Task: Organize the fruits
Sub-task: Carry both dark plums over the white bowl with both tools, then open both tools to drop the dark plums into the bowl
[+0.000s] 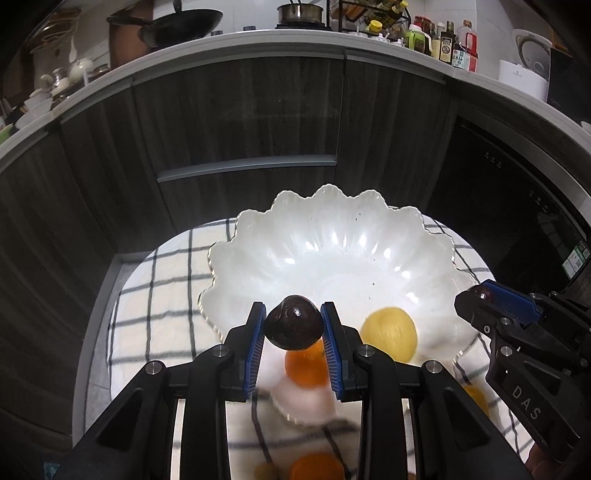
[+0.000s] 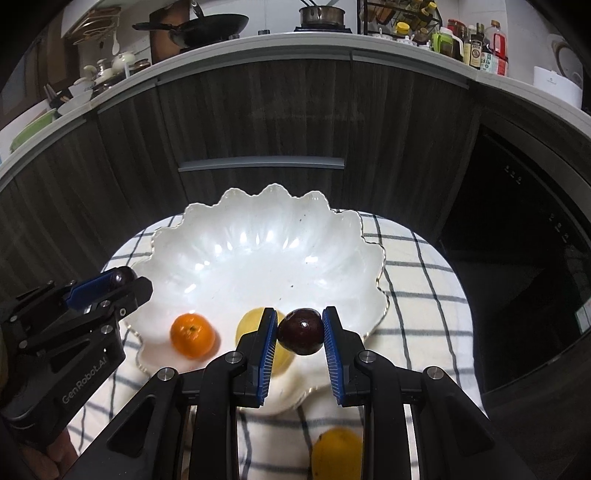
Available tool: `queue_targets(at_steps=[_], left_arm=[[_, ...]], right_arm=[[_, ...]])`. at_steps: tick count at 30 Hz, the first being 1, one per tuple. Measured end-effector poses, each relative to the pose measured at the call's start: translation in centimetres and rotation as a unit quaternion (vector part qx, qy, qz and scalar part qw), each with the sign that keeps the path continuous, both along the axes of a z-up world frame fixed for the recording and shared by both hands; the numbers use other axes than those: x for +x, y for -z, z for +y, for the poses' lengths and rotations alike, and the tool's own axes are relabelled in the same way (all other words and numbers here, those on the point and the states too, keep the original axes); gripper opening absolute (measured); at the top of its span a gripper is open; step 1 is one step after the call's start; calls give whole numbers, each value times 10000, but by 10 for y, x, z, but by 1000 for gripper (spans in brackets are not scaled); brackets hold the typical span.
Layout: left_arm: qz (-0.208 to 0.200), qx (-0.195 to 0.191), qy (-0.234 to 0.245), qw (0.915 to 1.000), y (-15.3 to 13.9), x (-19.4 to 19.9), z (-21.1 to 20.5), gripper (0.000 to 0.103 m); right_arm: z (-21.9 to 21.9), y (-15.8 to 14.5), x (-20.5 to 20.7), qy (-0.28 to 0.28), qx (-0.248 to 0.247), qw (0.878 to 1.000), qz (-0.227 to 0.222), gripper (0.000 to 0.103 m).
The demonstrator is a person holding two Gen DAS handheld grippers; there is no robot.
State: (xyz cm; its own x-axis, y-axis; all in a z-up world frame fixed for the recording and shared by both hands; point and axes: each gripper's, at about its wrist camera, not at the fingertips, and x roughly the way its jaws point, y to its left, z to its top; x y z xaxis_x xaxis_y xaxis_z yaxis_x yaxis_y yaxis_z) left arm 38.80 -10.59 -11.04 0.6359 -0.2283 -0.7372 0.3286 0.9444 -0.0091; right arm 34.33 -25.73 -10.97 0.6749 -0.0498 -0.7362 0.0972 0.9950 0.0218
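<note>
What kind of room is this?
Most likely a home kitchen: a wok and a pot sit on the counter, beside sauce bottles, above dark cabinets.

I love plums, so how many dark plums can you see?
2. One plum is clamped in the left gripper, the other plum in the right gripper, both at the white scalloped bowl. More could be hidden behind the grippers.

Black linkage left gripper (image 1: 293,328), blue ribbed fingers (image 1: 255,354), silver screws, white lettering
</note>
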Motion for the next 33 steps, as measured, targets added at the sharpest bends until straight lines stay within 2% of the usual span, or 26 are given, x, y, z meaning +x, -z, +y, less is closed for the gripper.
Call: queue_targets(at_steps=[8,17,18,19,20,21,22,24,27,31,33], left_arm=[[222,-3,84,9997,20,31,-12,30],[411,34,66,9991,38,39,-15,31],[415,58,49,9991,38,39,-15,33],[416,70,38,9991,38,38,-14,40],[407,79,17,9991,37,38,-14,45],[381,83,-15,9992,36,37,-13,56],[355,93,-35,9993,35,37,-12,63],[304,140,-67,9994,33,35,-12,65],[265,229,-127,9993,30,33,-11,67],[101,341,-227,9991,22,26,-6,86],[51,316,-238,9992,17,23,-4,88]], right_arm=[[-7,21,26,24,62,9997,219,27],[-7,33,35,-2,62,9993,369,27],[-8,33,36,4,50,9993,376,27],[-8,33,35,22,31,9993,364,27],[-8,32,35,47,5,9994,356,29],[-8,31,34,66,-9,9994,337,33],[-8,30,34,80,-25,9994,321,36],[-9,28,32,118,-65,9995,284,54],[-9,22,26,204,-174,9995,156,73],[-9,15,20,306,-342,9989,69,79],[-10,12,18,339,-365,9987,50,81]])
